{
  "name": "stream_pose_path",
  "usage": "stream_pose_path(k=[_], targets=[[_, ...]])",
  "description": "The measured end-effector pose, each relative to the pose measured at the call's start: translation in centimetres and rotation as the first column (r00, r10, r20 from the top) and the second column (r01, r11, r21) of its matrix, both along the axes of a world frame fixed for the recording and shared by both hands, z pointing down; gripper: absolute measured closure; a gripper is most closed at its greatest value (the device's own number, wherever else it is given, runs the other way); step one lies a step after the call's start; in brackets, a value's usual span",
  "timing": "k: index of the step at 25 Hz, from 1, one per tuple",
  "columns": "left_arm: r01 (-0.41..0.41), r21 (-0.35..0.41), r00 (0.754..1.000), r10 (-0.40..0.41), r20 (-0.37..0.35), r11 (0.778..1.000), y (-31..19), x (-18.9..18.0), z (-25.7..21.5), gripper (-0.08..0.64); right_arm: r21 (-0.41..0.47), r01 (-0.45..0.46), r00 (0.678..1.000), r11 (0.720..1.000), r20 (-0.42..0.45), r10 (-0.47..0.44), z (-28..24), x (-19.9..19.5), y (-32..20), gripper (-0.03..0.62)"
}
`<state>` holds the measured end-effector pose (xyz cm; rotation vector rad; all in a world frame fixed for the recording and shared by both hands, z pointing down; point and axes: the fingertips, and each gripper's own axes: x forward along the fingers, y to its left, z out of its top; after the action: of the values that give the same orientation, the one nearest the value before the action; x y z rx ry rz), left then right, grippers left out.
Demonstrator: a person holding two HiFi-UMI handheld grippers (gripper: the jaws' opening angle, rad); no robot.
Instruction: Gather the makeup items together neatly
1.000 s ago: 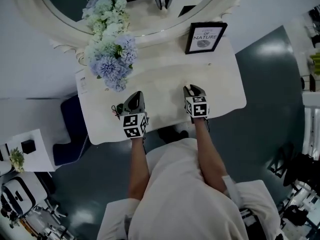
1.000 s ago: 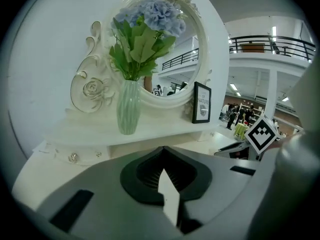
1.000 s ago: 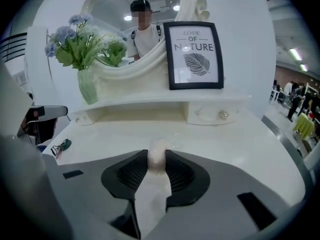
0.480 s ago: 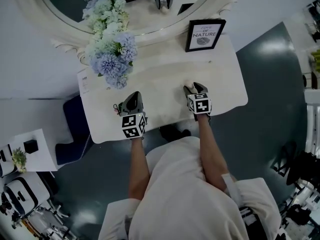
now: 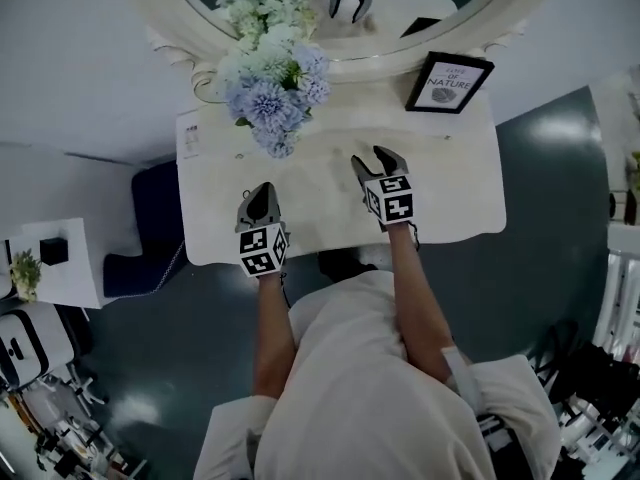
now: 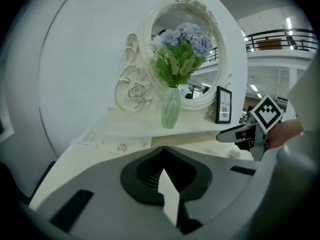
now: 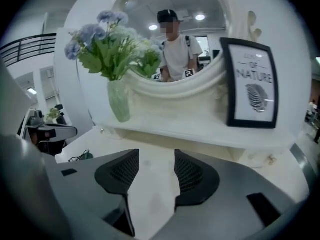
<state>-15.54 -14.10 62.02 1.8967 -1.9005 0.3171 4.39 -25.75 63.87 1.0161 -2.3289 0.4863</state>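
Over a cream dressing table, the left gripper hangs near the front edge, jaws pressed together on nothing; the right gripper sits further in, toward the middle, jaws spread wide and empty; bare tabletop runs between the two and out to the right edge; a small pale item, too blurred to name, rests just beside the right gripper; flowers and a framed print crowd the raised back ledge.

Flower vase, framed print beside oval mirror on cream table.
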Motion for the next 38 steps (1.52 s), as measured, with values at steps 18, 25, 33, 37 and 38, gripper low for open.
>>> stream_pose_path(k=[18, 25, 33, 37, 38], targets=[[0.29, -0.061, 0.957, -0.29, -0.002, 0.955, 8.2, -11.2, 2.3, 0.546, -0.136, 0.627, 0.773, 0.767, -0.014, -0.634, 5.1, -24.0, 15.4, 0.377], [0.317, -0.067, 0.948, -0.319, -0.012, 0.946, 8.4, -12.5, 2.7, 0.546, -0.184, 0.678, 0.726, 0.712, 0.014, -0.688, 5.0, -26.2, 19.1, 0.402], [0.313, -0.069, 0.949, -0.315, -0.015, 0.947, 8.0, -12.6, 2.9, 0.546, -0.216, 0.679, 0.697, 0.702, -0.11, -0.708, 6.4, -26.5, 20.6, 0.472], [0.304, -0.069, 0.952, -0.306, -0.016, 0.95, 8.1, -12.1, 2.9, 0.546, -0.208, 0.655, 0.72, 0.726, -0.121, -0.684, 6.2, -26.3, 20.1, 0.527], [0.301, -0.07, 0.953, -0.303, -0.017, 0.951, 8.2, -11.9, 2.9, 0.546, -0.2, 0.649, 0.727, 0.734, -0.122, -0.676, 6.2, -26.1, 19.9, 0.535]])
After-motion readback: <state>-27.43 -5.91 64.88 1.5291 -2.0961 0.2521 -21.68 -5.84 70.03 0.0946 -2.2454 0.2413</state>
